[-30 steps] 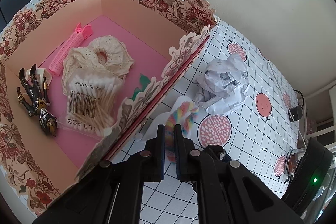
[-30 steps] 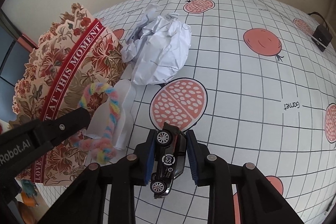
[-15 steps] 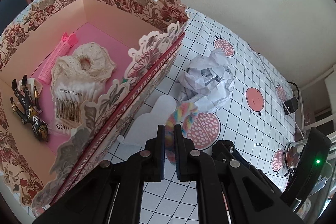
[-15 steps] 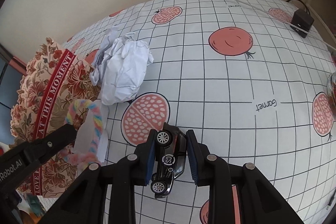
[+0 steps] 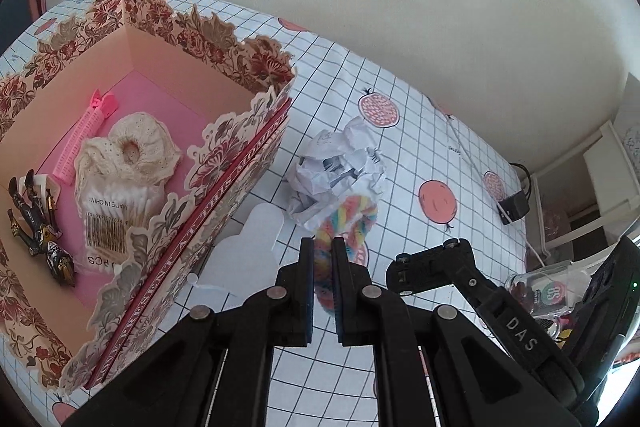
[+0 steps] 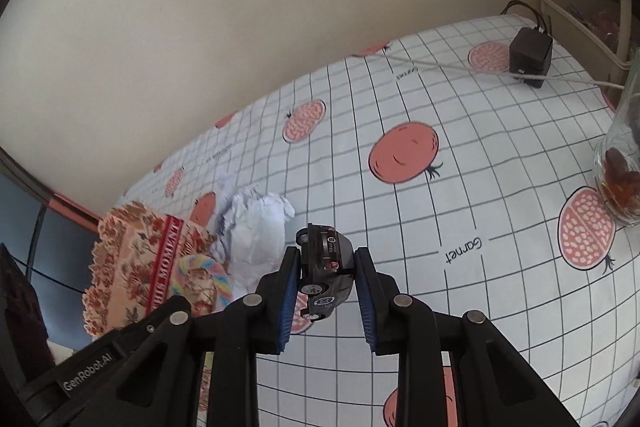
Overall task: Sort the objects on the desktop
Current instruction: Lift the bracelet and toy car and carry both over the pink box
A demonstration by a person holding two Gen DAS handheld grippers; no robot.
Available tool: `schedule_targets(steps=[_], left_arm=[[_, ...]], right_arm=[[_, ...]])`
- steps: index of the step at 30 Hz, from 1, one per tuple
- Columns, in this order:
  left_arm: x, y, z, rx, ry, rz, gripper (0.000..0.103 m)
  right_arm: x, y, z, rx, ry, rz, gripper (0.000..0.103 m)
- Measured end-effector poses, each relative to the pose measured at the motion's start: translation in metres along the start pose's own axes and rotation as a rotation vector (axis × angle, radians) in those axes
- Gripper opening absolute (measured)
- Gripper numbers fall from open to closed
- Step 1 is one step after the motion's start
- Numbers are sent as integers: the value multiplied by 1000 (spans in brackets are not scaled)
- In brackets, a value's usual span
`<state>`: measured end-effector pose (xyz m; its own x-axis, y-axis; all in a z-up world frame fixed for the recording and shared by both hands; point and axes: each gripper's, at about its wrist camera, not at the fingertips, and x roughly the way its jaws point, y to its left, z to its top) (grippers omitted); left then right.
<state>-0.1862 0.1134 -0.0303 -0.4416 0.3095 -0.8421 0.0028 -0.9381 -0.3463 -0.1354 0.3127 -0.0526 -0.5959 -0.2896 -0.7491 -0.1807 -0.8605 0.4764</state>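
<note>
Left wrist view: the left tongs (image 5: 320, 259) are being kept clamped on a rainbow fluffy loop (image 5: 348, 223), which is being held above the checked surface (image 5: 400, 155), just beside the flowered box (image 5: 224, 195). A white card tag (image 5: 248, 243) is hanging from the loop next to the box wall. A crumpled paper ball (image 5: 340, 167) is lying on the surface beyond the loop. Inside the box, a pink hair clip (image 5: 86, 131), a cream lace scrunchie (image 5: 132, 151), a bag of cotton swabs (image 5: 116, 219) and a dark figurine (image 5: 36, 227) are being stored. In the right wrist view, the right tongs (image 6: 326, 267) are being kept closed on a black toy car (image 6: 326, 271), which is being carried clear of the surface, tilted nose-down between the blue pads (image 6: 289, 291). A black adapter (image 6: 530, 55) and a glass jar (image 6: 620, 167) are standing well apart from it, near the far and right edges.
</note>
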Motion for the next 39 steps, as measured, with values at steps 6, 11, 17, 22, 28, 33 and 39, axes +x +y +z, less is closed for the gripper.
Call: schedule_targets(steps=[6,11,17,22,28,33,39], left_arm=[[-36,-10,9,11,-85,-81,8],[-65,-12,15,10,-166,-111,8],[-102,-4,21,17,-275,-83,8],[-126,21,26,-19,-341,-38,8],[-144,64,35,-88,-373,14,8],[-150,96,40,-137,-377,59,8],[-152,122,41,-192,-369,93,8]], right_arm=[[-35,14,21,41,-124,95,30],[-67,27,30,38,-208,161,30],[-85,49,36,25,-235,274,30],[-79,76,32,-12,-224,311,30],[-57,114,22,-61,-181,331,30],[-39,143,10,-104,-139,340,30],[-22,166,-4,-142,-113,320,30]])
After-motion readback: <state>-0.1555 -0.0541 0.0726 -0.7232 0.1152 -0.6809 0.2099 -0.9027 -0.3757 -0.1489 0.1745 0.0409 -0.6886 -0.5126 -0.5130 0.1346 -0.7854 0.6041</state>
